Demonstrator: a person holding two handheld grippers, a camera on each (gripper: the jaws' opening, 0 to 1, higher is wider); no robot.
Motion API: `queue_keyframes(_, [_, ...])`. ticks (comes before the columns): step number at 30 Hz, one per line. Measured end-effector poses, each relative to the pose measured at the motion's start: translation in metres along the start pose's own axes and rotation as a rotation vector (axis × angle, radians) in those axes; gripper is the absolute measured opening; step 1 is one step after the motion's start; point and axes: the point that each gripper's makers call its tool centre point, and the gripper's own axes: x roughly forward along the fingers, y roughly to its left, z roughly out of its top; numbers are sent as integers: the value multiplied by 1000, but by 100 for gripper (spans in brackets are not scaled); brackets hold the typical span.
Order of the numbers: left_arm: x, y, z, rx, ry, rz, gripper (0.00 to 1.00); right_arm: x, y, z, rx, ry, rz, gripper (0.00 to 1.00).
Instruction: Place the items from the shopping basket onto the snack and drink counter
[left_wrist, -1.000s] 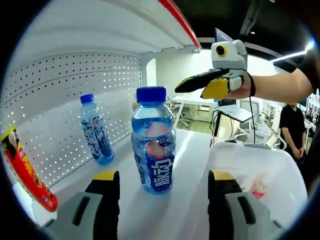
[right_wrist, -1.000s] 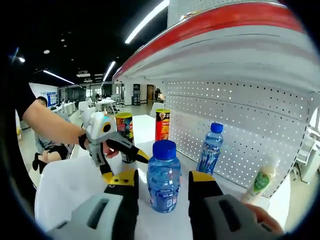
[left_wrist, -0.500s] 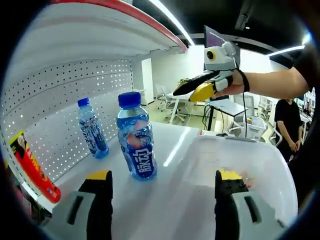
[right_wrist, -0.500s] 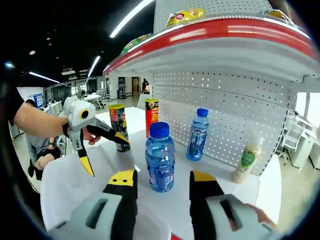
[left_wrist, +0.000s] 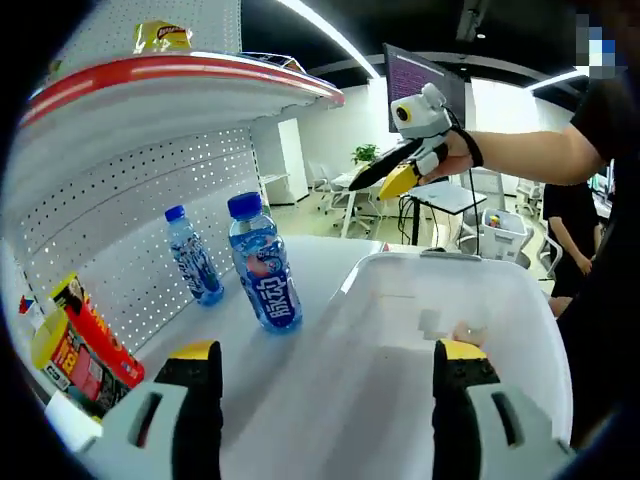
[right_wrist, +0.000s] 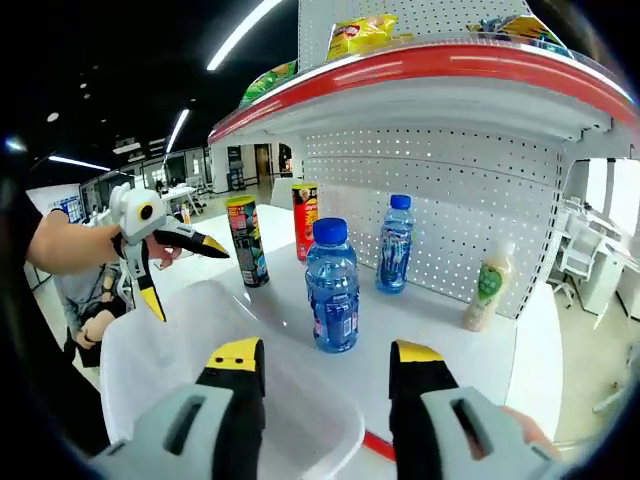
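A blue-capped drink bottle (left_wrist: 266, 268) (right_wrist: 333, 290) stands upright on the white counter (left_wrist: 300, 380), free of both grippers. My left gripper (left_wrist: 325, 365) is open and holds nothing, short of the bottle and the white shopping basket (left_wrist: 455, 300). It also shows at the left of the right gripper view, the left gripper (right_wrist: 190, 282), held in a hand above the basket (right_wrist: 160, 360) with its jaws spread. My right gripper (right_wrist: 327, 362) is open and bare, with the bottle ahead between its jaws. The right gripper (left_wrist: 368, 188) hangs high beyond the basket.
A slimmer blue bottle (left_wrist: 194, 256) (right_wrist: 394, 245) stands by the pegboard back wall. Two tall snack cans (right_wrist: 247, 241) (right_wrist: 304, 220), a green-labelled bottle (right_wrist: 487, 290) and red and yellow snack packs (left_wrist: 88, 345) line the counter. A red-edged shelf (right_wrist: 440, 65) overhangs it. Something small and pale (left_wrist: 468, 332) lies in the basket.
Both views have pulled back from the blue-capped bottle, which now looks smaller and stays standing on the counter. More of the basket and shelf shows.
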Motion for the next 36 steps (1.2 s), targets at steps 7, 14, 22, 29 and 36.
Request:
queue_keyframes(7, [-30,-15,-13,34,39,12,92,-8,14,-7,-2,30,21,49])
queue_keyframes(14, [-56,-19,-16,69,50,80,91,-16,20,-17,20,59,13,48])
queue_keyframes(22, [-74,-31,-15,41,20,98,93,-23,29,-43,24,94,18,49])
queue_keyframes(29, [-84,-44,-30,8,41,99,95,-43,27,-49,42,79,4,50])
queue_keyframes(36, [-91,-54,-30,-7,35,93,95,-62,20,-55,97,48,-39,50])
